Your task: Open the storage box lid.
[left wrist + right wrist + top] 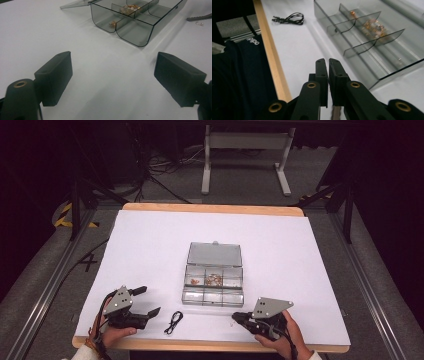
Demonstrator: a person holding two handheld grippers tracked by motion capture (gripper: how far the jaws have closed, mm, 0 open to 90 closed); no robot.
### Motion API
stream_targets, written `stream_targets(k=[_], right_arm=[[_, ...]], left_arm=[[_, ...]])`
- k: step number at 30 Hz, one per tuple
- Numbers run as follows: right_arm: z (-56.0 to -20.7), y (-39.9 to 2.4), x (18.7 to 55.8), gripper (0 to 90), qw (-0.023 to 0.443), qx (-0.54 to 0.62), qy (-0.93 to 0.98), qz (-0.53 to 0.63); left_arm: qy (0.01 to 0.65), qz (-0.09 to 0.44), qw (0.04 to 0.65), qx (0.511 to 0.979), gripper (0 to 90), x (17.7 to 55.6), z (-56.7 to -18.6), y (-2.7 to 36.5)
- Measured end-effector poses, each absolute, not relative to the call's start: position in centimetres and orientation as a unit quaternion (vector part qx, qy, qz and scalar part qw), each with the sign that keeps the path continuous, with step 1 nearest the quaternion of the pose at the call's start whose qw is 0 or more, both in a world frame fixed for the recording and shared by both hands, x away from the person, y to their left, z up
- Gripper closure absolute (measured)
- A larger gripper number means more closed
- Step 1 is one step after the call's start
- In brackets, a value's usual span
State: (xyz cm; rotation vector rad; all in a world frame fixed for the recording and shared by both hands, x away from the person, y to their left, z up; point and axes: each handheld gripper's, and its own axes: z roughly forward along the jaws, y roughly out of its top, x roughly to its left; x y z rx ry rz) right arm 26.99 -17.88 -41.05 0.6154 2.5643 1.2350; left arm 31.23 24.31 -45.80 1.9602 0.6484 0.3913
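The left claw (150,301) rested near the front left edge of the white-covered bench (150,240), its jaws spread wide with nothing between them; in the left gripper view they framed bare white surface, with the box ahead. The right claw (235,318) lay near the front right edge, pointing left; its jaws were pressed nearly together, and the right gripper view showed only a thin slit between them and nothing gripped. The clear compartment box (213,289) sat at the middle of the bench, just beyond and between the two claws, its lid (215,253) folded open behind it; small golden beads (214,279) lay in the back row's middle cell and a few in the cell to its left. A black cord (173,322) lay coiled between the claws, near the front edge, apart from both.
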Motion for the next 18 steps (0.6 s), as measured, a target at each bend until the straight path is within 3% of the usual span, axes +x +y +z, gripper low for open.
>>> stream_targets(k=[8,18], right_arm=[[-43.1,-17.0,26.7,88.5,0.095,0.221,0.885,0.398],[-43.8,-16.4,27.3,84.7,0.097,0.227,0.890,0.384]], left_arm=[[0.267,0.158,0.501,0.808,15.9,31.2,-45.8,24.4],[0.266,0.159,0.498,0.810,15.9,31.2,-45.8,24.3]])
